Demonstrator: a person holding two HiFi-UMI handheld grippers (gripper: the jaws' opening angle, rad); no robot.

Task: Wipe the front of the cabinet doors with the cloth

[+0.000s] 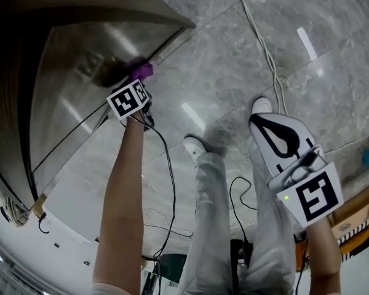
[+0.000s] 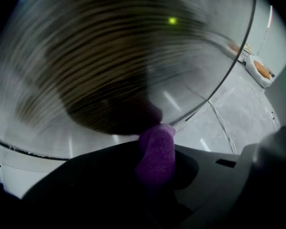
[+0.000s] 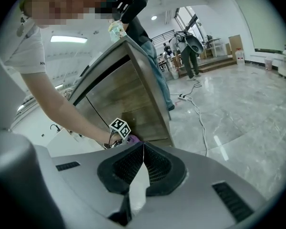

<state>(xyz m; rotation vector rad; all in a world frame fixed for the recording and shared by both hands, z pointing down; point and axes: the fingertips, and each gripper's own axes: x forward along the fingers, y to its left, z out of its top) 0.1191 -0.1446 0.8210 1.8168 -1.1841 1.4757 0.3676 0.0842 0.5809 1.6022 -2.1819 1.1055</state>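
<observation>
My left gripper (image 1: 141, 85) is shut on a purple cloth (image 1: 139, 71) and presses it against the lower part of the wooden cabinet door (image 1: 80, 72). In the left gripper view the purple cloth (image 2: 156, 151) sticks up between the dark jaws, touching the blurred wood-grain cabinet door (image 2: 109, 66). My right gripper (image 1: 281, 141) hangs away from the cabinet, over the floor beside my leg, its jaws shut with nothing between them. In the right gripper view my right gripper (image 3: 143, 147) points toward the cabinet (image 3: 128, 104), where the left gripper's marker cube (image 3: 120, 127) and a bit of purple cloth (image 3: 133, 139) show.
A white cable (image 1: 261, 42) runs across the grey marble floor (image 1: 234, 60). A black cable (image 1: 170, 177) hangs from the left gripper. My white shoes (image 1: 197, 145) stand near the cabinet's corner. People (image 3: 188, 51) stand far off in the hall.
</observation>
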